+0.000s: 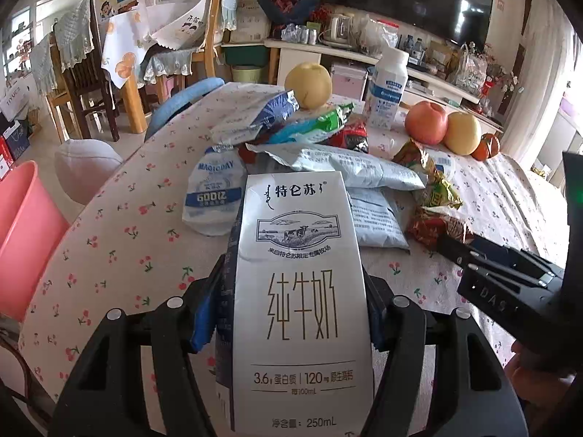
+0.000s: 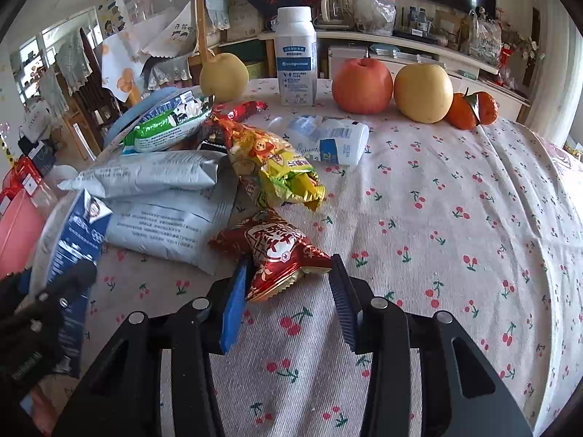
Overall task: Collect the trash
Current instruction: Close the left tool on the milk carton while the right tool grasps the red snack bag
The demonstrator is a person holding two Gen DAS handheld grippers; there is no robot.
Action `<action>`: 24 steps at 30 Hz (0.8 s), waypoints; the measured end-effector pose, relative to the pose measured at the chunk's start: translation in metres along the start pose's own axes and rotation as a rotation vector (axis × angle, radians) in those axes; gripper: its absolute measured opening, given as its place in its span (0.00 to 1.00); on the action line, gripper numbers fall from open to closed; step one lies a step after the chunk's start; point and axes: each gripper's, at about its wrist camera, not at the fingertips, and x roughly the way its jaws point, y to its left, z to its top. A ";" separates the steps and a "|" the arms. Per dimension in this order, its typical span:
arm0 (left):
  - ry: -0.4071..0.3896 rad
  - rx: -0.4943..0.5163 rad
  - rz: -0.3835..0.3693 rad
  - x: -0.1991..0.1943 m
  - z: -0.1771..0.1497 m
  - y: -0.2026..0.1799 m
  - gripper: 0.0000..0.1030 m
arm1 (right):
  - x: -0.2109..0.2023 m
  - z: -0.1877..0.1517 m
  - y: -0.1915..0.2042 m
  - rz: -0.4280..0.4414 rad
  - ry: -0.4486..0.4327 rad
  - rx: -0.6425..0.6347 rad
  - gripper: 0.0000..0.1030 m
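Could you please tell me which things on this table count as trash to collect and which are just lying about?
Trash:
white milk carton in left gripper
red foil snack wrapper between right gripper fingers
yellow crinkled wrapper
grey plastic pouches

Lying about:
red apple
upright white bottle

A: The milk carton (image 1: 295,291) is held between the left gripper's (image 1: 291,284) fingers, ahead of the wrapper pile (image 2: 167,189).

B: The snack packet (image 2: 277,251) is flanked by the right gripper (image 2: 288,291). Behind, 1 bottle (image 2: 296,56) is stood between pear (image 2: 224,76) and apple (image 2: 362,85).
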 end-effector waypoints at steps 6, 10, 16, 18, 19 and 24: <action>-0.038 0.005 0.002 -0.012 0.004 0.007 0.62 | -0.009 -0.005 0.007 -0.030 -0.026 -0.021 0.37; -0.075 0.003 0.009 -0.023 0.008 0.015 0.62 | -0.020 -0.010 0.012 -0.044 -0.052 -0.032 0.30; -0.101 -0.018 0.004 -0.033 0.013 0.032 0.62 | -0.035 -0.018 0.020 -0.036 -0.078 -0.047 0.18; -0.113 -0.025 0.005 -0.036 0.013 0.037 0.62 | -0.042 -0.020 0.026 -0.032 -0.094 -0.055 0.18; -0.118 -0.028 0.004 -0.038 0.014 0.040 0.62 | -0.044 -0.021 0.029 -0.031 -0.099 -0.060 0.18; -0.142 -0.060 -0.001 -0.044 0.019 0.055 0.62 | -0.052 -0.025 0.040 -0.012 -0.117 -0.070 0.17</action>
